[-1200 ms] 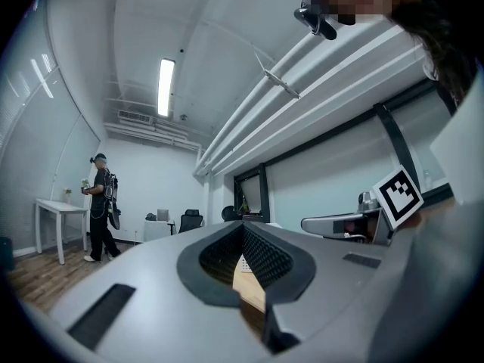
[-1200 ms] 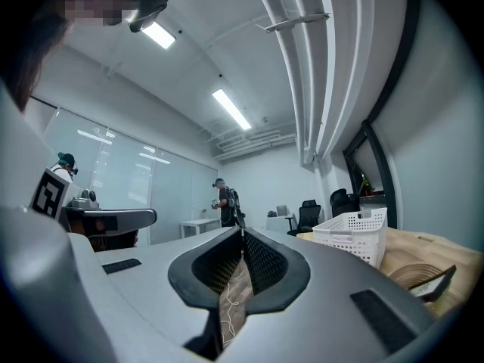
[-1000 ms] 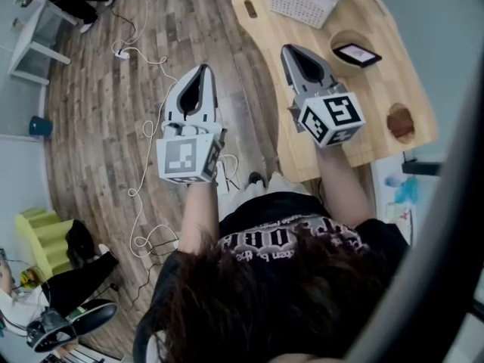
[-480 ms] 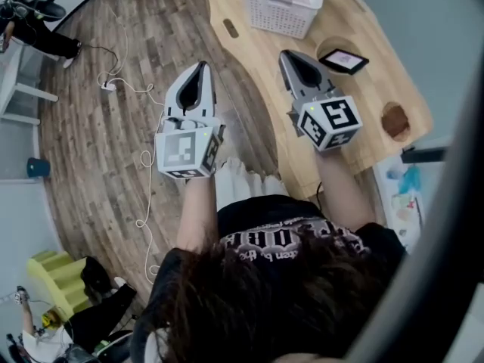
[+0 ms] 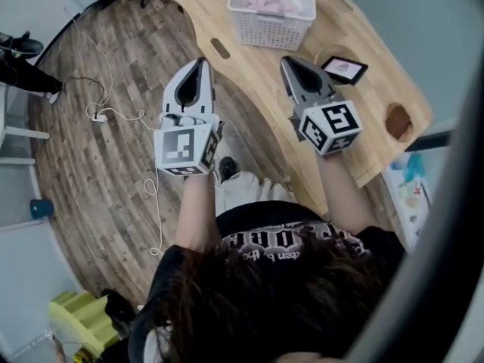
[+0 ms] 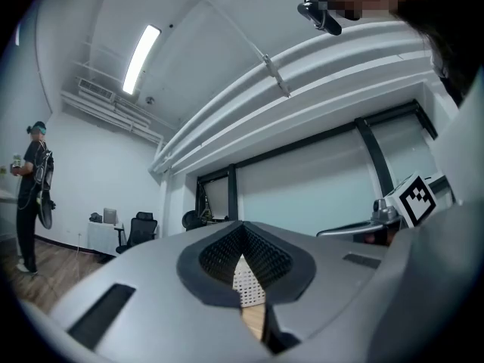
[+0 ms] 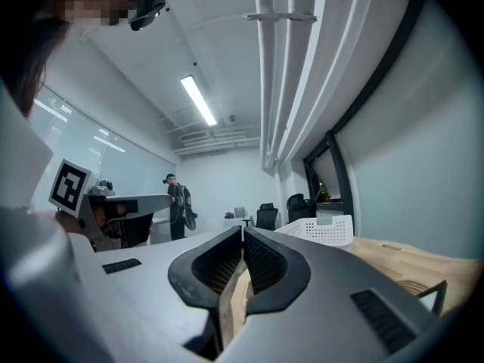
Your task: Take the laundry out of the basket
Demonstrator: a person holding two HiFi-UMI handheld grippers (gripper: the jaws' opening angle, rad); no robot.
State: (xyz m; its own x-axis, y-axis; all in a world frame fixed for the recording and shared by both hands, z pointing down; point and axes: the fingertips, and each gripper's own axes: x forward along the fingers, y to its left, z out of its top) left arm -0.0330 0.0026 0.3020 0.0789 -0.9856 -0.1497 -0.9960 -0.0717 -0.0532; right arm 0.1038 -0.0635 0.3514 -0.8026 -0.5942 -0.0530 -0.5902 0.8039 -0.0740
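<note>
Left claw (image 5: 200,63) first: its jaws are closed tip to tip and hold nothing. In the left gripper view (image 6: 243,231) only a thin slit shows below the meeting tips, and through it I see the white lattice wall of the basket (image 6: 244,282) and a strip of wooden table (image 6: 255,320). Seen from my head, this claw points away from me over the plank floor (image 5: 98,157), just beside the left edge of the table (image 5: 370,97), with its marker cube (image 5: 185,150) nearest to me. To its right, the right claw (image 5: 288,61) is also pinched shut and empty; its own view (image 7: 243,233) shows the ribbed pads (image 7: 261,263) meeting at the tip with pale wood in the narrow gap lower down. It hangs above the table and points the same way. Beyond both claws, at the far end of the table and well apart from them, stands the basket (image 5: 268,30), with the pink laundry (image 5: 272,2) lying inside it; the right gripper view catches the basket (image 7: 327,231) far off to the right. Just right of the right claw, a small tablet (image 5: 345,69) sits in a round recess. A white cable (image 5: 113,116) trails over the floor on the left.
</note>
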